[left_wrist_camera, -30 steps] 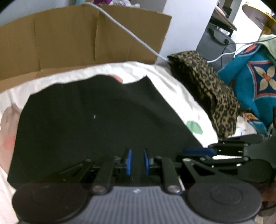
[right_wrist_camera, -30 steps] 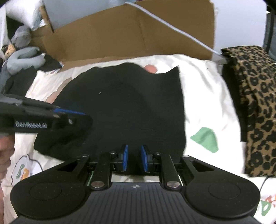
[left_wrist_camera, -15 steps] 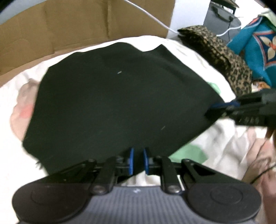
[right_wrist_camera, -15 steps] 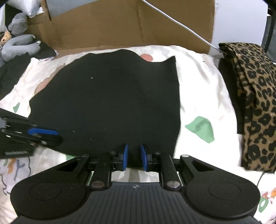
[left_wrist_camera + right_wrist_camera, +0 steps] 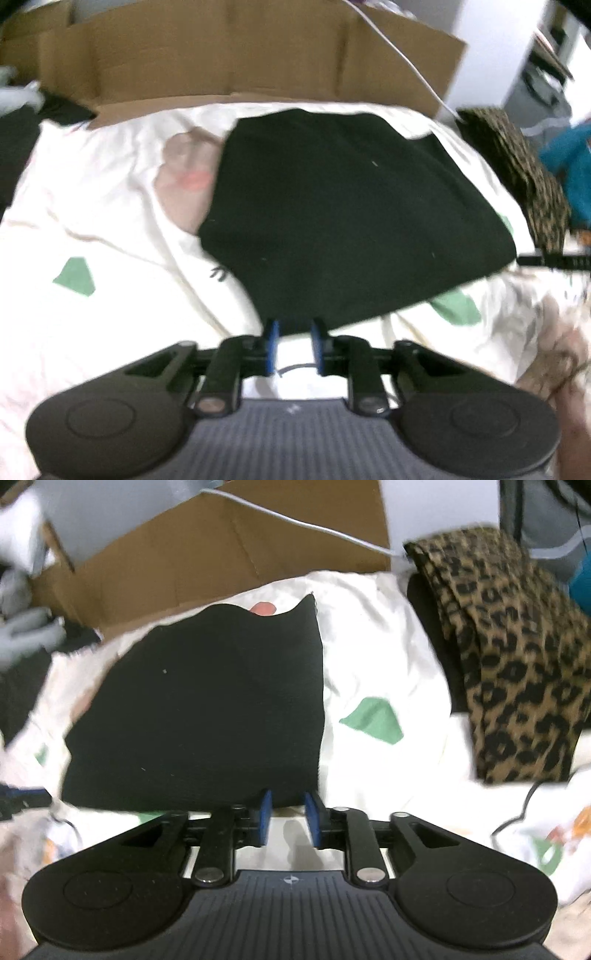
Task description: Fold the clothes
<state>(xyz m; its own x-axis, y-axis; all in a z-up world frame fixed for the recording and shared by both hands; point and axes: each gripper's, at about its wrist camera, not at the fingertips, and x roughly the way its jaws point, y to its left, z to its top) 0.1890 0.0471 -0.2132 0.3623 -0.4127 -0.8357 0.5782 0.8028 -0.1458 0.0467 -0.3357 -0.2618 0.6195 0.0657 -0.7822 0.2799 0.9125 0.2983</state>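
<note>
Black garment: lies flat on the white printed sheet, folded to a rough four-sided panel; in the right wrist view it fills the middle and 9 o'clock part of the bed.
Garment's near edge: runs just ahead of both grippers' blue pads; whether it touches them is hard to say, since both views are smeared.
Left gripper: jaws opening, a narrow gap between the pads, only white sheet showing in that gap (no cloth between them).
Right gripper: jaws opening likewise, narrow gap, bare sheet and a shadow between the pads; the garment's near right corner sits just beyond the tips at 12 o'clock.
Right gripper seen from the left camera: a dark bar at 3 o'clock, just beside the garment's right corner.
Leopard-print cloth: folded at 2 o'clock in the right wrist view, apart from the black garment, with sheet between them.
Cardboard: stands along the far edge of the bed at 12 o'clock, a white cable draped over it.
Green patch: printed on the sheet between garment and leopard cloth.
</note>
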